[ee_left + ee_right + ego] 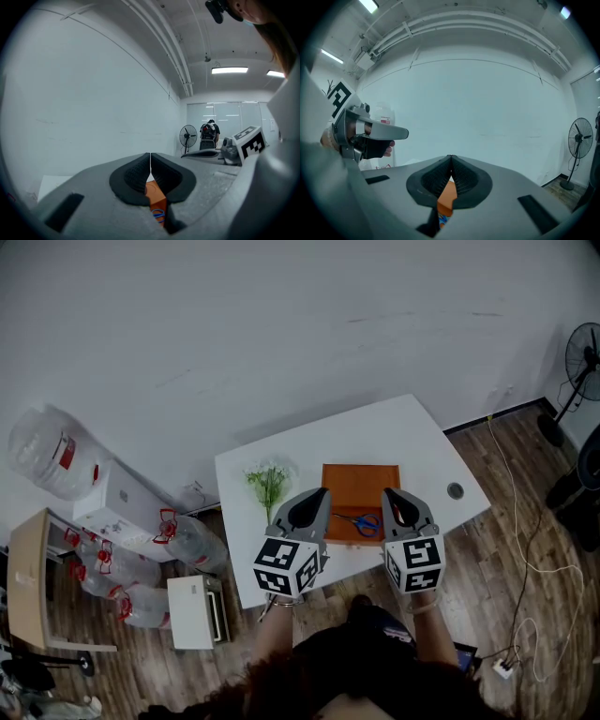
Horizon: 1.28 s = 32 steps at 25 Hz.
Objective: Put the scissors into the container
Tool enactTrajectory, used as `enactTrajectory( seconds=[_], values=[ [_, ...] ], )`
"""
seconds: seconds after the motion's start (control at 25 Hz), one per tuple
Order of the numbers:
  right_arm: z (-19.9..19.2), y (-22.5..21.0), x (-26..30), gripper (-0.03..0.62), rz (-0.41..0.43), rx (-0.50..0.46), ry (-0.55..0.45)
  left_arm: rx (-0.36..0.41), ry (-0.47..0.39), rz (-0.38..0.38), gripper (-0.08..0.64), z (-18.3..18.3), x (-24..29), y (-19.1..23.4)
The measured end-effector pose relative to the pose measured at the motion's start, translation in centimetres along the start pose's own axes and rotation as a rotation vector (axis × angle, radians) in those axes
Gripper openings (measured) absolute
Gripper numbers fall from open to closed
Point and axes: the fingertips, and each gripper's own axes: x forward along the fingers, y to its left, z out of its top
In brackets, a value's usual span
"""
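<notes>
Blue-handled scissors (364, 523) lie inside the orange container (360, 482), near its front edge, on the white table (412, 435). Both grippers are held high above the table's near side. My left gripper (322, 493) is shut and empty, to the left of the container. My right gripper (387, 494) is shut and empty too, over the container's right front corner. In the left gripper view the jaws meet at the tip (150, 154), with the orange container (156, 199) and a blue handle (158, 214) showing below. The right gripper view shows closed jaws (450, 157) over the orange container (447, 197).
A small green plant (268, 481) stands on the table left of the container. A round cable hole (456, 490) is at the table's right end. Water bottles (52, 454) and a white box (195, 611) sit on the floor at left; a fan (583, 360) and cables at right.
</notes>
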Motion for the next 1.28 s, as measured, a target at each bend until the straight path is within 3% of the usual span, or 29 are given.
enactTrajectory(
  seconds=[1.28],
  values=[
    [-0.9, -2.5, 1.5, -0.003, -0.006, -0.014, -0.012, -0.003, 0.022, -0.005, 0.018, -0.9, 3.2, -0.2]
  ],
)
